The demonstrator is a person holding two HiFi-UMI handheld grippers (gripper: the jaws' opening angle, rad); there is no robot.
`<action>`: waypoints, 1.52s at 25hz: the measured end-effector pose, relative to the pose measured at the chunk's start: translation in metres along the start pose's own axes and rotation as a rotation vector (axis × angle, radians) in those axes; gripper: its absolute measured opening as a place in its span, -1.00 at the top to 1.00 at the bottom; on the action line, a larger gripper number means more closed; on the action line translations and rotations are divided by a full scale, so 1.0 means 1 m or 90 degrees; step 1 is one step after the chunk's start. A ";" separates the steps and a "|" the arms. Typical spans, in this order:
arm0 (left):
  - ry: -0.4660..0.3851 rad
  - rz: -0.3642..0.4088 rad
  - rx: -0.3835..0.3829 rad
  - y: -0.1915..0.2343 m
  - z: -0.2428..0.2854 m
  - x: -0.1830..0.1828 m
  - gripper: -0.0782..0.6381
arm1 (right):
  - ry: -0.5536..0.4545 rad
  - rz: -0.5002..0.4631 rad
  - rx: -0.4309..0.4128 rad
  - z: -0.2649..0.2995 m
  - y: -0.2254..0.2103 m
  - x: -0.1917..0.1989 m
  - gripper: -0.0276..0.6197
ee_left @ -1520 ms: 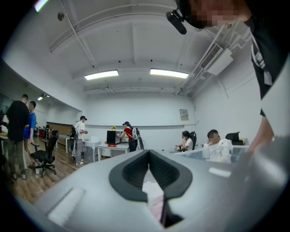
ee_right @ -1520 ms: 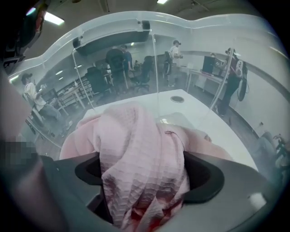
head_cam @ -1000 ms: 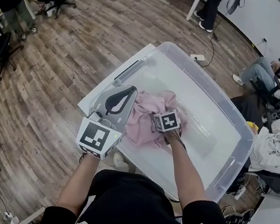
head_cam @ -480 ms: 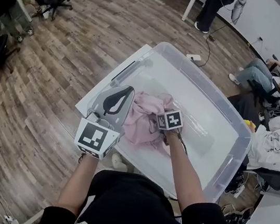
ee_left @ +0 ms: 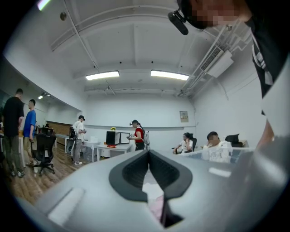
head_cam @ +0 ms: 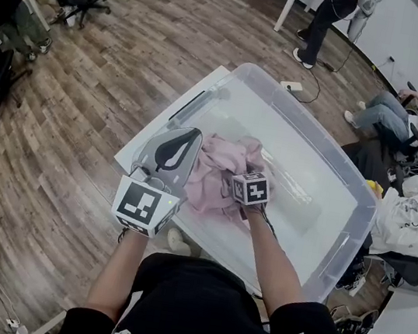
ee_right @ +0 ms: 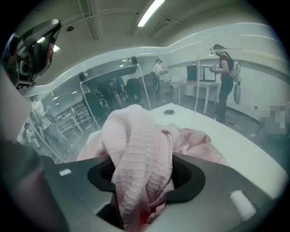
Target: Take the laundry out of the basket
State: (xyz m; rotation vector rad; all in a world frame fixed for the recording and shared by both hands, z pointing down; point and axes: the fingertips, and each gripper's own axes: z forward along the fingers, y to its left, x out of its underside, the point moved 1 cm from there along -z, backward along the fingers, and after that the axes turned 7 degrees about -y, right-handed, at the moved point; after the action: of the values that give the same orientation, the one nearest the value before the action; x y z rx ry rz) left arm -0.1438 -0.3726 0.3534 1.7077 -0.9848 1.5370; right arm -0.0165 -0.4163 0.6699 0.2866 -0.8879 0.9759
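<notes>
Waffle-textured cloth laundry, clear glossy plastic basket, seemingly wood floor

Pink laundry (crumpled) in basket.

We can read no text anywhere: the left marker cube and the right marker cube carry only black-and-white square patterns, the wall notice is too small, and the print on a seated person's white T-shirt is blurred
</notes>
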 end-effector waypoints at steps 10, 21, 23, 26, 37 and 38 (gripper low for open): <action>0.000 -0.006 0.002 -0.004 0.003 0.001 0.76 | -0.071 0.007 -0.030 -0.021 0.001 -0.018 0.09; -0.005 0.010 0.003 -0.016 0.001 -0.004 0.76 | -0.178 -0.035 -0.053 -0.070 0.016 -0.076 0.09; -0.006 0.010 0.003 -0.017 -0.001 -0.005 0.76 | -0.203 -0.039 -0.051 -0.082 0.019 -0.087 0.09; -0.009 0.009 0.003 -0.019 -0.004 -0.007 0.76 | -0.240 -0.044 -0.051 -0.102 0.026 -0.105 0.09; -0.013 0.013 0.013 -0.038 0.000 -0.012 0.76 | -0.365 -0.051 -0.059 -0.171 0.040 -0.158 0.09; -0.013 0.014 0.013 -0.040 0.000 -0.012 0.76 | -0.376 -0.052 -0.059 -0.177 0.040 -0.162 0.09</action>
State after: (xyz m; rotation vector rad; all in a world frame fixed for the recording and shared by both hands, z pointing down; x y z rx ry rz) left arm -0.1097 -0.3505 0.3424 1.7353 -1.0046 1.5517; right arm 0.0017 -0.3882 0.4287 0.5425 -1.4416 0.7780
